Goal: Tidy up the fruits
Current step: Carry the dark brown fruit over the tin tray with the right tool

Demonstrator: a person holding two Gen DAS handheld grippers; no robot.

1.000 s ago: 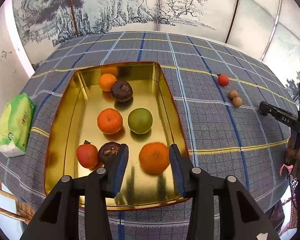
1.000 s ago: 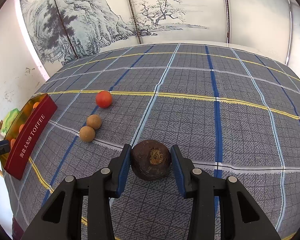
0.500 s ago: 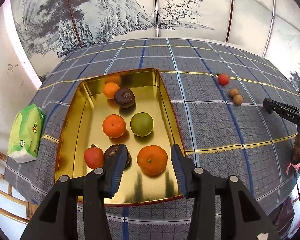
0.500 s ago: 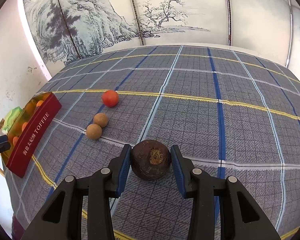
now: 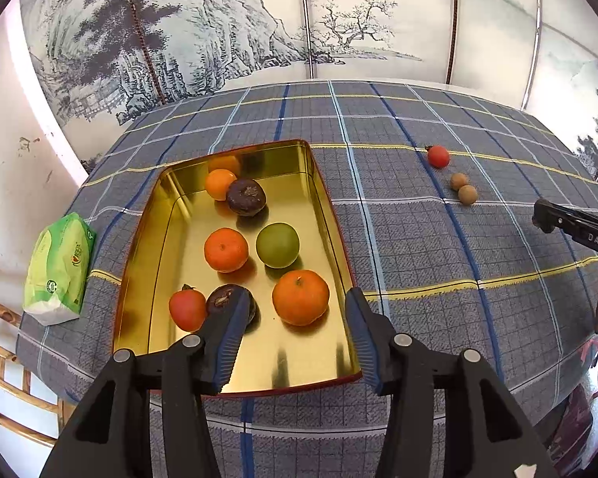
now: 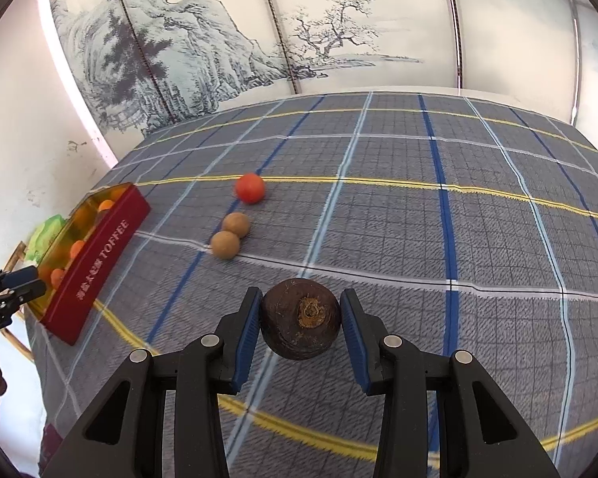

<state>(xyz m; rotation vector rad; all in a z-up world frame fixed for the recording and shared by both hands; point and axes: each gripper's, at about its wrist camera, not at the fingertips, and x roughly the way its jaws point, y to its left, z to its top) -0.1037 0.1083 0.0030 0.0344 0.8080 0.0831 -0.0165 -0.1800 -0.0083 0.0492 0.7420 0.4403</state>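
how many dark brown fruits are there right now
3: two in the gold tin, one at its far end, one near the left gripper; one held by the right gripper.

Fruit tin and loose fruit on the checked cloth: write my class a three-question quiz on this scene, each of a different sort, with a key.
1. True or false: the right gripper is shut on a dark brown fruit.
2. How many pieces of fruit lie loose on the cloth beside the gold tin? A) one B) three C) five
3. Fill in: the only green fruit lies in the ____.

Key
1. True
2. B: a red fruit and two tan balls.
3. tin
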